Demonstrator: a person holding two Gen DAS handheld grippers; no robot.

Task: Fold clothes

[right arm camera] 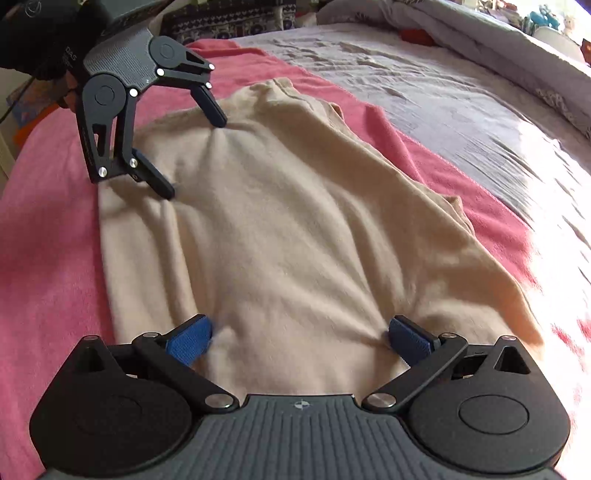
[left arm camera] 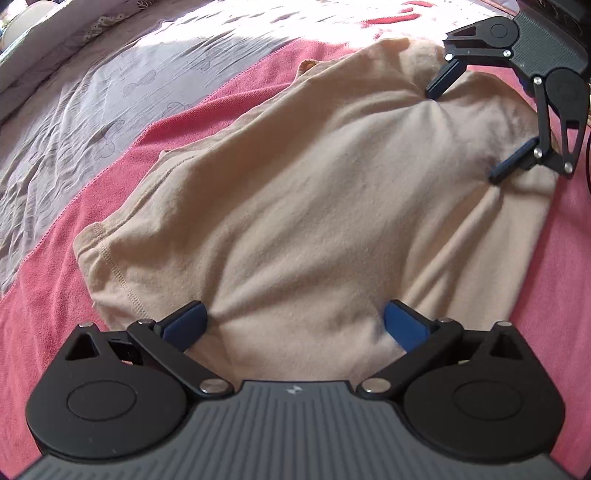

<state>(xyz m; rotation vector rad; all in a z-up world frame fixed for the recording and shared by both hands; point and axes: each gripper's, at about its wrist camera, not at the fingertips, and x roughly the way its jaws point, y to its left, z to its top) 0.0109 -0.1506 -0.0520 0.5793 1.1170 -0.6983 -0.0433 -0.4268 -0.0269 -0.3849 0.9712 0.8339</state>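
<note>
A beige garment (left arm camera: 295,206) lies folded lengthwise on a pink blanket (left arm camera: 48,295); it also shows in the right wrist view (right arm camera: 295,229). My left gripper (left arm camera: 295,325) is open, its blue pads pressing down on the garment's near end. My right gripper (right arm camera: 299,338) is open too, its pads resting on the opposite end. Each gripper shows in the other's view, wide open with fingertips on the cloth: the right gripper (left arm camera: 461,134) at top right, the left gripper (right arm camera: 195,158) at top left.
The pink blanket (right arm camera: 48,277) lies over a grey patterned bedsheet (left arm camera: 92,103) that runs along one side (right arm camera: 424,85). Pillows and a rumpled duvet (right arm camera: 480,26) sit at the far edge of the bed. Bright sunlight washes out part of the sheet.
</note>
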